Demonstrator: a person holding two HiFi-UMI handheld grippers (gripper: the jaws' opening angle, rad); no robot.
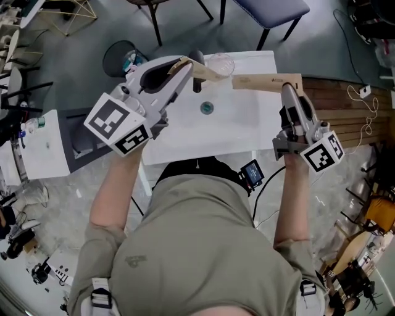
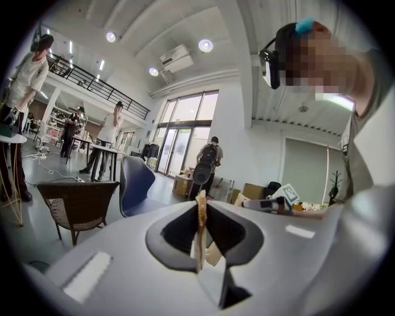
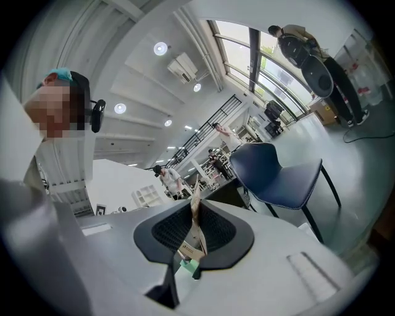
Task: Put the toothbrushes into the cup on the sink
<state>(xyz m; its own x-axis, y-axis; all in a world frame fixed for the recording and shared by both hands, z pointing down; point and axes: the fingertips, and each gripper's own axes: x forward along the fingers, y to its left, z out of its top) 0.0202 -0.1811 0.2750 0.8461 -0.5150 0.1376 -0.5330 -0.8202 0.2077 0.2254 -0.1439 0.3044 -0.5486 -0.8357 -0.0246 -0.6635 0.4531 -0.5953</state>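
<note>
In the head view both grippers are held up over the white sink (image 1: 241,133). My left gripper (image 1: 186,65) is shut on a tan cardboard toothbrush pack (image 1: 203,70), whose free end points right toward the clear cup (image 1: 220,62) on the sink's far edge. My right gripper (image 1: 289,90) is shut on a longer tan toothbrush pack (image 1: 265,81) that lies level and sticks out to the left. In the left gripper view the pack (image 2: 200,228) shows edge-on between the closed jaws. In the right gripper view its pack (image 3: 194,229) does the same.
The sink's drain (image 1: 207,108) lies mid-basin, with a dark faucet (image 1: 197,81) behind it. A blue chair (image 1: 268,10) stands beyond the sink. A round dark bin (image 1: 119,58) and a white cabinet (image 1: 44,148) are at the left, and wooden slats (image 1: 342,114) at the right.
</note>
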